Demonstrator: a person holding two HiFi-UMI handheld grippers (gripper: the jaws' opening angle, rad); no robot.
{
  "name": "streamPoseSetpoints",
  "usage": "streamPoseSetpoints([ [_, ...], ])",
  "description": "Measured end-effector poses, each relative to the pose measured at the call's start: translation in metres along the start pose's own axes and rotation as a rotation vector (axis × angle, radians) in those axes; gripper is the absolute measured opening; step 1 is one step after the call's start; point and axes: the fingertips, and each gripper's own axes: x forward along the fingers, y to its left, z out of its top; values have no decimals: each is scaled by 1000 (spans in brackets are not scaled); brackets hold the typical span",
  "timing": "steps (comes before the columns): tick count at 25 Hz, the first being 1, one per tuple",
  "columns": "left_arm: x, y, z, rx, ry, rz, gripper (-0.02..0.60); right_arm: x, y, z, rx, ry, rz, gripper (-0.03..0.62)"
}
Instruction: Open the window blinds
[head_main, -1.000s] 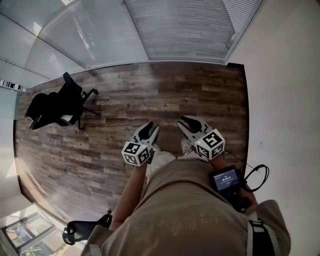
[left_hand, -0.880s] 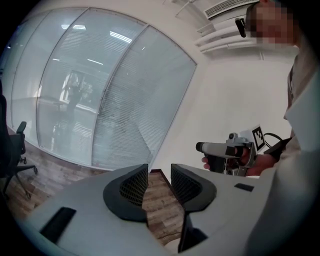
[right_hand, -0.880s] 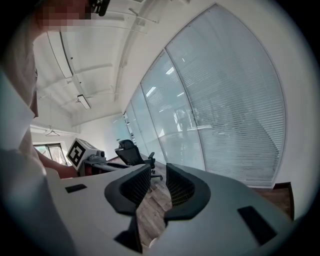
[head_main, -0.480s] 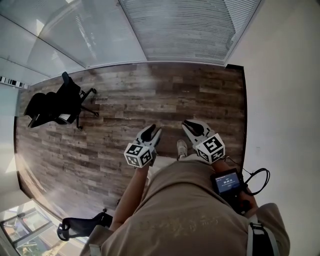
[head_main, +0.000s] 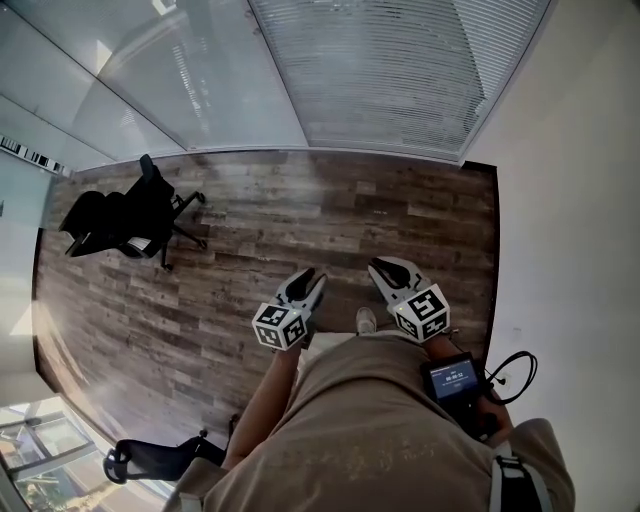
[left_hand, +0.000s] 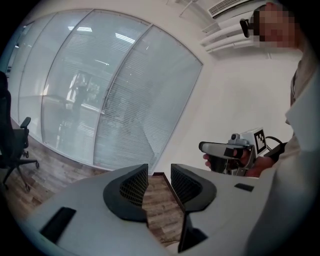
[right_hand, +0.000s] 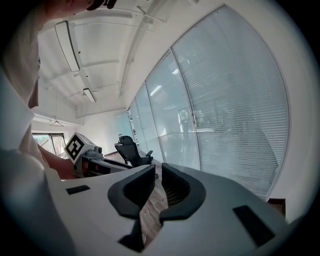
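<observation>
Two tongs are held above the wooden floor (head_main: 260, 210). The left tongs (head_main: 308, 283) are held apart with nothing between them. The right tongs (head_main: 390, 268) are narrowly parted and equally empty. Two chairs are seen: a far chair (head_main: 125, 215) at left and a near chair (head_main: 150, 458) at left. The window blinds (head_main: 390, 70), slats closed, are found at the far wall. Compared with a second ago, the blinds are seen closer and both tongs have been carried towards them.

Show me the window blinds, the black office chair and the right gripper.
window blinds (head_main: 390, 70), head view, middle of the slats.
black office chair (head_main: 130, 215), head view, its middle.
right gripper (head_main: 384, 268), head view, between its fingertips.
</observation>
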Motion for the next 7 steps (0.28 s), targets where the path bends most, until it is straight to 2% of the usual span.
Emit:
streamPoseSetpoints([
  [7, -20, 32, 31, -4, -62, 74, 137, 5, -8, 10, 8, -8, -26, 40],
])
